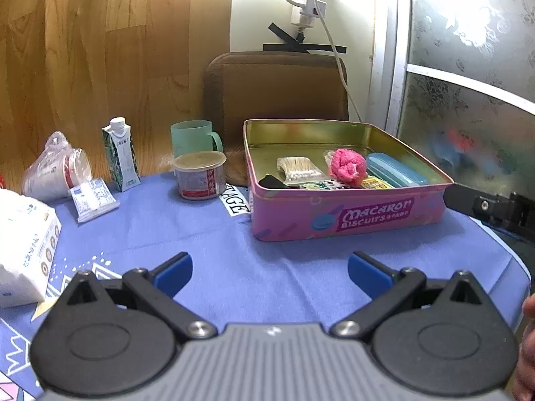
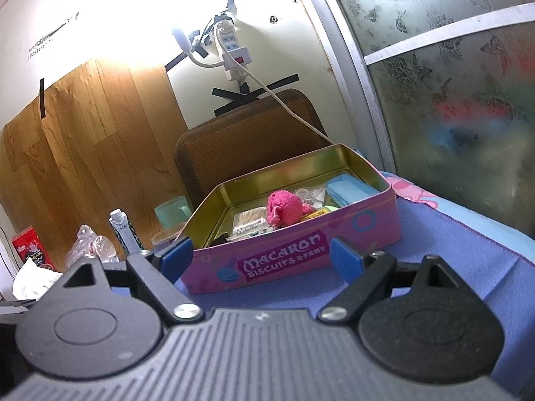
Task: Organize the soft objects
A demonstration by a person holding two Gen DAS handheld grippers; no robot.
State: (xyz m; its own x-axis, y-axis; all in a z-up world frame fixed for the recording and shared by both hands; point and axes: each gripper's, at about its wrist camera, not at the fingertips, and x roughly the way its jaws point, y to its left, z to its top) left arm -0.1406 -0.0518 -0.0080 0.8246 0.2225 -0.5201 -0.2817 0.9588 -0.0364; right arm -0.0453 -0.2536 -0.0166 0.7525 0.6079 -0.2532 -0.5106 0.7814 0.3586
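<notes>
A pink Macaron biscuit tin [image 1: 347, 215] stands open on the blue cloth. Inside lie a pink fluffy soft toy [image 1: 346, 166], a bag of cotton swabs [image 1: 299, 168], a blue case [image 1: 394, 170] and small packets. My left gripper [image 1: 269, 272] is open and empty, low over the cloth in front of the tin. In the right wrist view the tin [image 2: 301, 257] is close ahead, with the pink toy [image 2: 284, 210] inside. My right gripper [image 2: 260, 259] is open and empty just before the tin's front wall.
Left of the tin stand a small can [image 1: 200, 175], a green mug [image 1: 195, 137], a drink carton [image 1: 121, 155], a bagged cup [image 1: 55, 167], a tissue pack [image 1: 93, 198] and a white box [image 1: 23, 244]. A brown chair back [image 1: 277, 87] is behind. A frosted door [image 1: 468, 67] is right.
</notes>
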